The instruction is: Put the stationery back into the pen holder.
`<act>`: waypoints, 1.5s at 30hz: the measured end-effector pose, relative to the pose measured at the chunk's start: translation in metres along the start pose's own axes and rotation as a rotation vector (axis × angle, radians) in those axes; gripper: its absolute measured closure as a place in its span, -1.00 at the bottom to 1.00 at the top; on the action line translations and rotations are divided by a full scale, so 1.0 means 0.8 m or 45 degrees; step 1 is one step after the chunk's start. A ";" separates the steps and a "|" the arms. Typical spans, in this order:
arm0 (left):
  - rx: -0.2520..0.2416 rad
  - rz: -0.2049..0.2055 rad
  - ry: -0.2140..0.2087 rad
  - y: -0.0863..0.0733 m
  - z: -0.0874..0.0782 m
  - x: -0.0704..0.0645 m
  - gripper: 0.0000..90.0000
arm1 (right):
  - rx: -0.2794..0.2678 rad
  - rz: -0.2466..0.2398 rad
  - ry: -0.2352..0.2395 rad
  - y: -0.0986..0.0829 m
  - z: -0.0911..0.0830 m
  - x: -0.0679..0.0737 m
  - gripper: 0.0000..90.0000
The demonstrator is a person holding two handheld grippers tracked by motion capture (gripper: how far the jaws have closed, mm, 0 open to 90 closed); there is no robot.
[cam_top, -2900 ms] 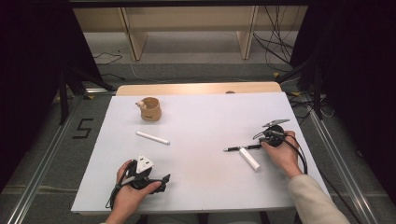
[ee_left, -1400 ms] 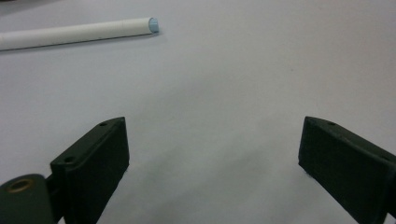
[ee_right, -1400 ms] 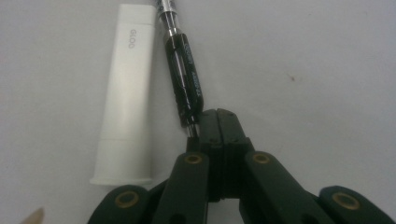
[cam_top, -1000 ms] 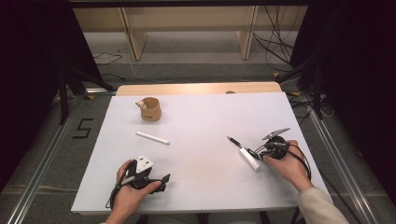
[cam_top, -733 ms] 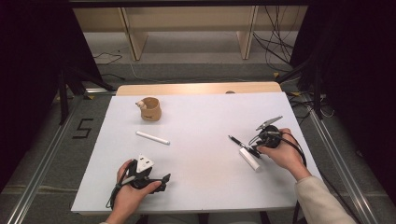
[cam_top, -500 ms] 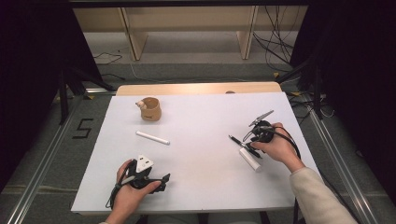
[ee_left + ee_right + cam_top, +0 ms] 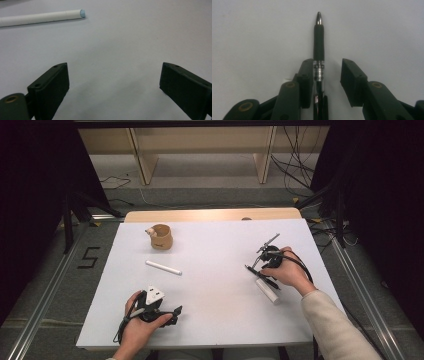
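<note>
Resting nearest me, my left gripper [image 7: 170, 314] sits low on the white table [image 7: 215, 320] with its 2 jaws spread wide and nothing between them. No trouble there.

Further out on my right, the action: my right gripper [image 7: 328, 62] has the black pen [image 7: 318, 40] between its jaws, but it is not clamped. One jaw touches the barrel, the other stands clear with table showing in the gap, so the jaws are part open around it.

That's the risk, I'd say. If I lift now, the pen just slides out. If I close off-centre, the far jaw could shove the round barrel sideways and roll it, or pinch it near the clip end so the long front droops. A fat white tube [image 7: 267, 290] lies just beside my right hand [image 7: 290, 272] too, and a careless sweep could knock it.

The pen's long axis runs straight along the jaws, metal tip leading away from the gripper. In the high view that puts it slanting across the table's right side, tip toward the left and slightly away from me.

Beyond, a thin white stick [image 7: 163, 267] lies well apart, and furthest off stands 1 wooden cup [image 7: 161, 237].
</note>
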State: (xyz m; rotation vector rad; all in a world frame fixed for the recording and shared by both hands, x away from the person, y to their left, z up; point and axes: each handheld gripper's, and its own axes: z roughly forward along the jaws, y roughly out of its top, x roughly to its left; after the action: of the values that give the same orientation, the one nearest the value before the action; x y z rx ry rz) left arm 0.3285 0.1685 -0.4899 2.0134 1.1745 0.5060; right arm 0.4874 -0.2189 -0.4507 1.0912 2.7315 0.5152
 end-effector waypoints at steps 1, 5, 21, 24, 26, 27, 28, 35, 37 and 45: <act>0.002 0.002 0.000 0.000 0.000 0.000 -0.81 | 0.010 -0.002 0.001 0.001 0.000 0.000 0.39; 0.001 0.003 0.001 0.000 0.000 0.000 -0.81 | 0.030 -0.009 0.006 0.007 0.002 0.001 0.40; -0.004 0.002 0.004 0.001 0.000 0.001 -0.81 | 0.150 -0.004 0.023 0.021 0.012 0.005 0.47; -0.002 0.005 0.003 0.001 0.000 0.001 -0.81 | 0.163 0.000 0.019 0.023 0.013 0.007 0.50; -0.005 0.002 0.004 0.001 0.000 0.001 -0.81 | 0.169 0.007 0.018 0.023 0.014 0.009 0.50; -0.003 0.006 0.003 0.001 0.000 0.001 -0.81 | 0.173 -0.005 0.006 0.024 0.015 0.010 0.51; -0.006 -0.001 0.003 0.001 0.000 0.001 -0.81 | 0.173 -0.005 0.006 0.024 0.015 0.010 0.51; -0.005 0.004 0.003 0.002 0.001 0.001 -0.81 | 0.179 0.002 0.003 0.025 0.015 0.010 0.53; -0.004 0.003 0.003 0.002 0.001 0.001 -0.81 | 0.180 0.011 0.004 0.025 0.016 0.009 0.55; -0.009 0.000 0.004 0.002 0.000 0.000 -0.81 | 0.199 0.012 0.014 0.027 0.016 0.008 0.61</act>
State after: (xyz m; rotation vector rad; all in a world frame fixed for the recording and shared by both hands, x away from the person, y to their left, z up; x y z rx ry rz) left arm 0.3297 0.1683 -0.4889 2.0070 1.1730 0.5125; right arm 0.5002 -0.1968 -0.4551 1.1396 2.8174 0.3141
